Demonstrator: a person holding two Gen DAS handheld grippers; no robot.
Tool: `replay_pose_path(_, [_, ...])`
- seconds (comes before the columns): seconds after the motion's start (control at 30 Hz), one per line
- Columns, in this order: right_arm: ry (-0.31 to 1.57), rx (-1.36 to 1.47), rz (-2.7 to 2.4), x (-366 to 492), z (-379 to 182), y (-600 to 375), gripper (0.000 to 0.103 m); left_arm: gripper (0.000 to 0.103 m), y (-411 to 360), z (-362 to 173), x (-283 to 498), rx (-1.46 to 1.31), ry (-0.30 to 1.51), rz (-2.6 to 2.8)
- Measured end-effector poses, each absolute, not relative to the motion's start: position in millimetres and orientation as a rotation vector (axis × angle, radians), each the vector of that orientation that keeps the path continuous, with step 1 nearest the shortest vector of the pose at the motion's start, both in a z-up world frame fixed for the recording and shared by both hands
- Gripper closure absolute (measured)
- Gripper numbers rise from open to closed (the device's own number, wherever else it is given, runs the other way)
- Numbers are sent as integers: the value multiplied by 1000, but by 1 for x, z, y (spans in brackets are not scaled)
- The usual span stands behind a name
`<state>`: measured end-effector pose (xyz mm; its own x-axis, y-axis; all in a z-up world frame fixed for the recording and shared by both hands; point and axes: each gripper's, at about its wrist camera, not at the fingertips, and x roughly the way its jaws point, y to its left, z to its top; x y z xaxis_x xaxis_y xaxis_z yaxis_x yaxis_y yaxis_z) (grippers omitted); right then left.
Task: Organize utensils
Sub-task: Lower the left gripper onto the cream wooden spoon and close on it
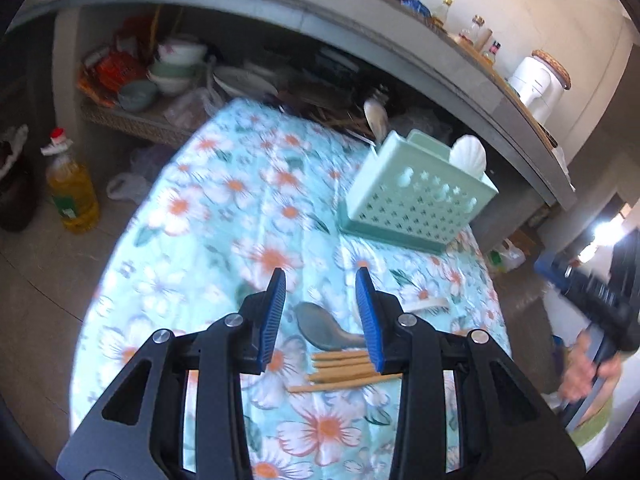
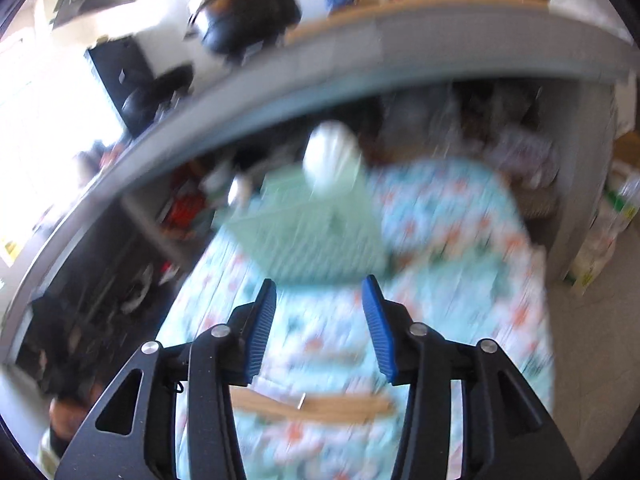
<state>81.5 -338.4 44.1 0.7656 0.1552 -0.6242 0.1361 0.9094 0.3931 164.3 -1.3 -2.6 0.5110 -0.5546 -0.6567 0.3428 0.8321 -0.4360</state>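
A mint green perforated utensil basket (image 1: 416, 196) stands on the floral tablecloth (image 1: 224, 208), with a white shell-shaped spoon (image 1: 468, 156) upright in it. Nearer lie a grey spoon (image 1: 320, 326), a bundle of wooden chopsticks (image 1: 344, 372) and a white utensil (image 1: 424, 304). My left gripper (image 1: 321, 276) hovers over the grey spoon, open, nothing between its blue pads. The right wrist view is blurred: the basket (image 2: 312, 236) with the white spoon (image 2: 330, 156) lies ahead and chopsticks (image 2: 312, 406) lie below. My right gripper (image 2: 320, 282) is open and empty.
A grey counter slab (image 1: 360, 28) overhangs the table's far end, with bowls (image 1: 172, 68) stacked on a shelf beneath. An oil bottle (image 1: 72, 188) stands on the floor at left. A person's hand (image 1: 592, 368) holds the other gripper at right. A black pot (image 2: 248, 12) sits on the counter.
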Motion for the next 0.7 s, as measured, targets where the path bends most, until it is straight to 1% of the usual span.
replay_pose_path(0.13, [817,485,65,60,0,-314,58,69,-23,-21,177,-311,977,-624])
replay_pose_path(0.3, [895,527,100,41,-31,-297,58,68,-54,-46,190,-341,1100,-666])
replay_pose_path(0.57, [921,489,111,24,-36,-291,56,68,-81,-67,176,-237,1091,-622])
replay_pose_path(0.63, [922,491,120,22,-36,-292,56,70,-82,-69,176,-228,1078,-604])
replay_pose_path(0.7, [924,491,124,22,-37,-292,56,75,-85,-71,178,-225,1073,-595])
